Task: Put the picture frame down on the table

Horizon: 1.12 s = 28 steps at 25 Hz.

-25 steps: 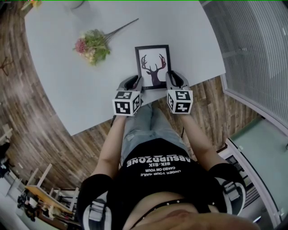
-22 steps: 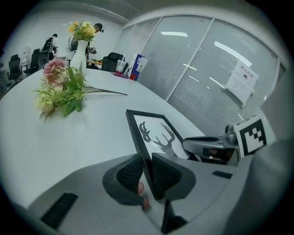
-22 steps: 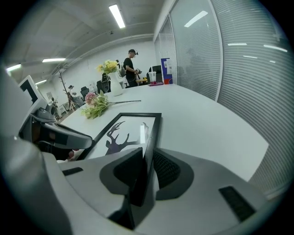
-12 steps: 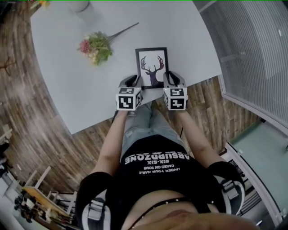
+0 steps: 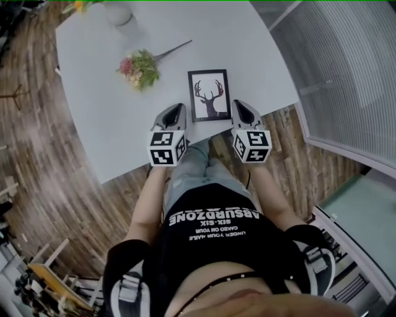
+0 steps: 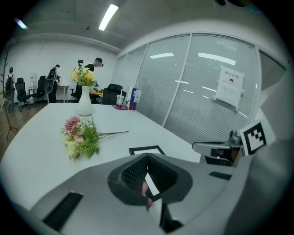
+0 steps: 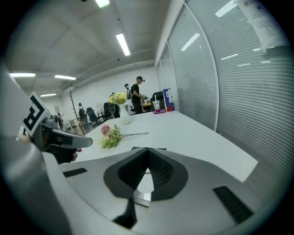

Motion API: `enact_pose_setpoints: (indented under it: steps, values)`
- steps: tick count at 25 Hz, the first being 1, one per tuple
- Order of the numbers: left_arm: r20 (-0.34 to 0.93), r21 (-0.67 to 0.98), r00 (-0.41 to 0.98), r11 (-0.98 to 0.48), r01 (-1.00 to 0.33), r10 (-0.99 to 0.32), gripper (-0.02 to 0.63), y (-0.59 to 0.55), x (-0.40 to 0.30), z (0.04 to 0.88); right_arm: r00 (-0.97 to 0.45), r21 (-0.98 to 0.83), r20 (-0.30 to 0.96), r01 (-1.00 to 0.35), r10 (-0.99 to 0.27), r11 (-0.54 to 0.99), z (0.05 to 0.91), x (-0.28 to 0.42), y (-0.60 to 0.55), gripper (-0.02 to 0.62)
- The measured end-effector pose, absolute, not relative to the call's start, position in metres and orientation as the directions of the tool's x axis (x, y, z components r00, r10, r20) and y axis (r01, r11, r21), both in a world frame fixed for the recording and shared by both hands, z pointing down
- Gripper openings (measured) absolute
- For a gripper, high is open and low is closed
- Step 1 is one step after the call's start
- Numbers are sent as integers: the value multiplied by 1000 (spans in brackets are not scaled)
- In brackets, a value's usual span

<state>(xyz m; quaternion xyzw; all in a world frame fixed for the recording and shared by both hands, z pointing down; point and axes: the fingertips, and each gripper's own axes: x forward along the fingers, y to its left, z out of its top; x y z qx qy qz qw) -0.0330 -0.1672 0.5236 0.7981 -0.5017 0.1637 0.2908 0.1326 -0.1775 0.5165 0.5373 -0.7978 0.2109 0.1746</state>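
The picture frame (image 5: 209, 95), black-edged with a deer-antler print, lies flat on the white table (image 5: 99, 124) near its front edge. My left gripper (image 5: 176, 109) rests just left of the frame's near corner, apart from it, jaws shut and empty. On the other side, my right gripper (image 5: 240, 105) is likewise shut on nothing and clear of the frame. In the left gripper view the frame (image 6: 146, 150) shows just past the closed tips of the left gripper (image 6: 147, 157). In the right gripper view a sliver of the frame (image 7: 161, 148) shows beyond the right gripper (image 7: 148, 150).
A flower bunch (image 5: 141, 68) lies left of and beyond the frame. A white vase (image 5: 117, 11) with flowers stands at the table's far end. A glass partition with blinds (image 5: 346, 74) runs along the right. Wooden floor surrounds the table.
Both grippers have moved outward and back from the frame's near corners. The frame stays flat on the table. The head view has shifted a little.
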Motion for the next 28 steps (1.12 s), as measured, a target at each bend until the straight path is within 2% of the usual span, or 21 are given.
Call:
enact_pose_setpoints:
  steps: [5, 15, 28]
  values:
    - [503, 380, 513, -355, -854, -695, 15, -132, -36, 496, -398, -172, 451, -917, -799, 360, 481, 124, -149, 15]
    - [430, 359, 516, -385, -850, -740, 15, -94, -40, 454, -442, -169, 393, -897, -806, 409, 450, 115, -102, 15]
    - [445, 344, 516, -392, -853, -732, 16, -74, -40, 454, -416, -157, 428, -909, -803, 387, 463, 130, -82, 15]
